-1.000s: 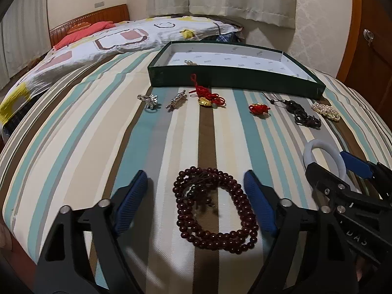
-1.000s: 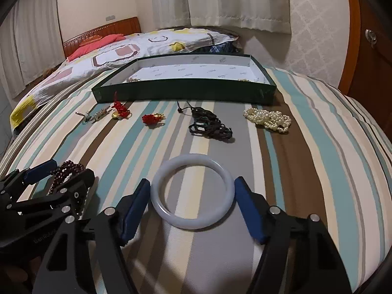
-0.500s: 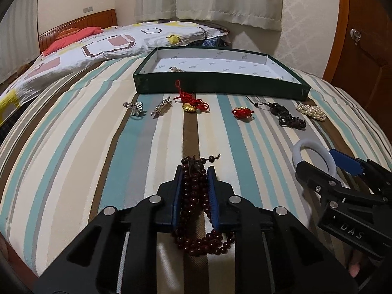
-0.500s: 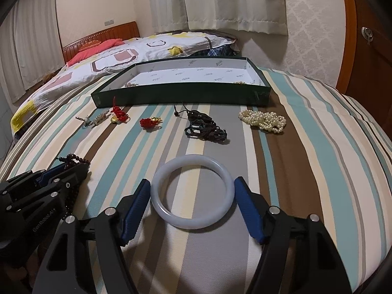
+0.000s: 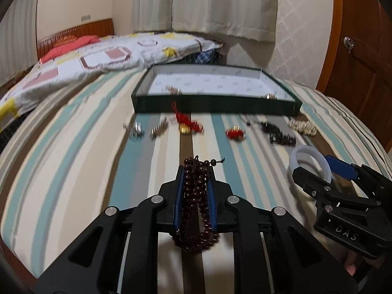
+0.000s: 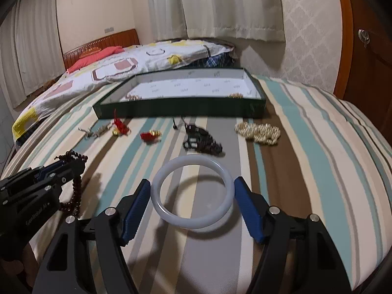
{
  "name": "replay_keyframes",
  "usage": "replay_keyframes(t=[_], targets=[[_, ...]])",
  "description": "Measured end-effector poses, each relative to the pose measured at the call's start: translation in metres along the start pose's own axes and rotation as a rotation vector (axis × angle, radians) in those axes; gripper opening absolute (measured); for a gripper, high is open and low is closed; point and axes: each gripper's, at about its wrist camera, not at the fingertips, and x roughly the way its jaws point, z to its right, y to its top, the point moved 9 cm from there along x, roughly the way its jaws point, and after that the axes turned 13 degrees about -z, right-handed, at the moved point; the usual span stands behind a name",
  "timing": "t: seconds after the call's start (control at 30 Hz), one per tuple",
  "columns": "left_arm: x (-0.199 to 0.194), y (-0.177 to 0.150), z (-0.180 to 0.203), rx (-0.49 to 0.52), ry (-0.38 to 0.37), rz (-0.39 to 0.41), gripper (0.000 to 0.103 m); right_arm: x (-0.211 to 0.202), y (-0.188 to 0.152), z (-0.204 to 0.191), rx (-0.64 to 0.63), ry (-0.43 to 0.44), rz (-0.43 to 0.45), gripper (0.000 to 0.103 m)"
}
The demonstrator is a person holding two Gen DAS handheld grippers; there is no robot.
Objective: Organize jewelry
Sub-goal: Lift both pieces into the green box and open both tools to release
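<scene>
A dark red bead bracelet [image 5: 196, 196] is bunched between the blue pads of my left gripper [image 5: 195, 171], whose jaws are closing on it. A loop of beads hangs out behind the pads. From the right wrist view, that gripper [image 6: 71, 165] sits at the left with the beads [image 6: 76, 191] dangling. My right gripper [image 6: 191, 183] holds a white bangle [image 6: 196, 223] by its two sides, and a shadow lies under the ring. The bangle [image 5: 294, 161] and right gripper [image 5: 312, 165] also show at the right of the left wrist view. A green tray [image 5: 215, 104] lies beyond.
On the striped bedcover before the tray lie silver pieces [image 5: 136, 128], a red knot with a gold charm [image 5: 187, 123], a small red knot [image 5: 234, 133], a black cord bracelet [image 6: 203, 140] and a pearl bracelet [image 6: 259, 131]. A patterned quilt [image 5: 110, 56] lies far left, a wooden door [image 5: 362, 56] right.
My left gripper shut on the bead bracelet, squeezing its flat loop into a bunch. The right gripper kept the bangle between its pads. Both views tipped up a little.
</scene>
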Motion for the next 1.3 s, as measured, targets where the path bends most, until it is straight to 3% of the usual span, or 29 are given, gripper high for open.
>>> replay_keyframes(t=[0.37, 0.67, 1.03, 1.3], targets=[[-0.002, 0.079, 0.004, -0.007, -0.029, 0.099, 0.014, -0.011, 0.07, 0.009, 0.004, -0.002, 0.102, 0.068], [0.038, 0.154, 0.012, -0.001, -0.024, 0.126, 0.014, 0.023, 0.139, 0.008, -0.028, 0.01, 0.134, 0.068], [0.135, 0.185, 0.008, -0.002, 0.009, -0.019, 0.014, 0.102, 0.163, 0.016, -0.03, 0.025, 0.001, 0.068], [0.163, 0.176, 0.007, -0.002, -0.012, -0.146, 0.017, 0.126, 0.157, 0.022, -0.014, 0.066, -0.124, 0.069]])
